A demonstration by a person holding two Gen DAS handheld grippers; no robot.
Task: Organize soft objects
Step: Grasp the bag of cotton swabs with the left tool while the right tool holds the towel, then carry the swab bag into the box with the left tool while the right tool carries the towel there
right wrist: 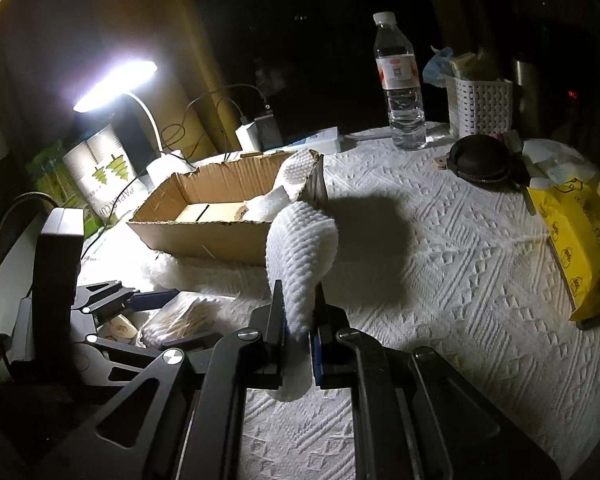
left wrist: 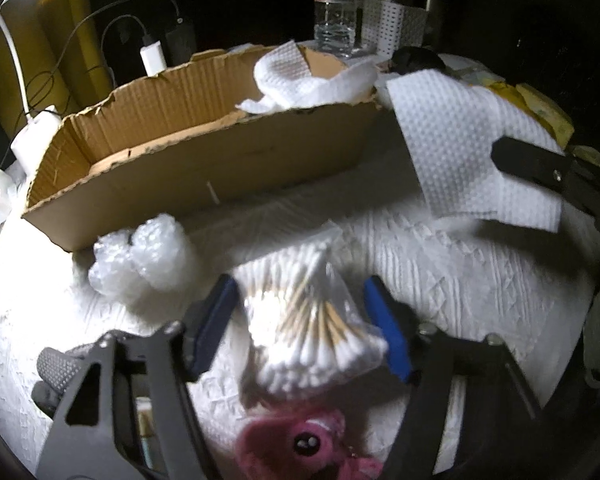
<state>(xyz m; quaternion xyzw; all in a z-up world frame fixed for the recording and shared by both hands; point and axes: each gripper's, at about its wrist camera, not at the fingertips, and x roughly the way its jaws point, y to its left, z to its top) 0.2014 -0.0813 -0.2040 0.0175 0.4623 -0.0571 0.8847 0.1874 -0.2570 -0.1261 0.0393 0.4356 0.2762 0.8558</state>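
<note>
While clamping a white cloth between narrow jaws, right gripper mid-carry toward the box at 10 o'clock; cloth hanging off the table, folded over the fingertips. Next, by judgement: lift over the near wall, then release inside, beside the towel already draped over the far corner. Left gripper spread wide, straddling the swab bag without touching, bag lying flat on the table; calls for lowering and closing. Bubble wrap at 10 o'clock of it, against the box wall; pink plush at 6
</note>
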